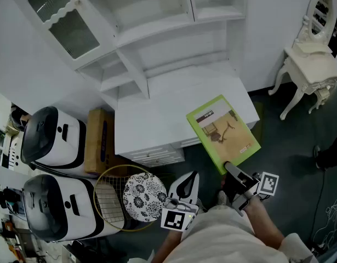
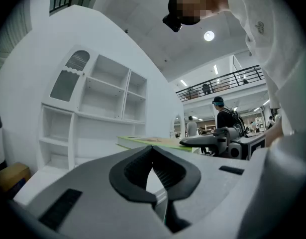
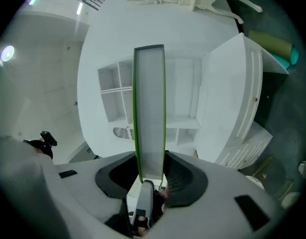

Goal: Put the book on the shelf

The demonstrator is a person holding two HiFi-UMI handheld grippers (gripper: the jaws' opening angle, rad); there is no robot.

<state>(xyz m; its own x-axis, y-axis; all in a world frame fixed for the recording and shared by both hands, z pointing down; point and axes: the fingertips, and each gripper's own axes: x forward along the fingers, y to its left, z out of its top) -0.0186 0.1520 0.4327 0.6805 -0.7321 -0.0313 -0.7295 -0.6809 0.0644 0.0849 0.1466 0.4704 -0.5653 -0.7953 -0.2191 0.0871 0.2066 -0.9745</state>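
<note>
A green-covered book (image 1: 224,132) hangs flat in the air over the front right corner of the white desk (image 1: 157,119), gripped at its near edge by my right gripper (image 1: 230,171). In the right gripper view the book (image 3: 150,113) stands edge-on between the jaws, its page block facing me, and the white shelf unit (image 3: 123,96) lies beyond it. My left gripper (image 1: 186,188) hovers low beside my body with its jaws together and nothing in them. From the left gripper view the book (image 2: 153,142) floats level in front of the shelf unit (image 2: 100,113).
The shelf unit (image 1: 141,32) sits on the back of the desk with bare compartments. Left of the desk stand a cardboard box (image 1: 97,141), two white machines (image 1: 47,136) and a wire basket (image 1: 110,196) with a patterned plate (image 1: 143,196). A white dressing table (image 1: 310,64) stands at right.
</note>
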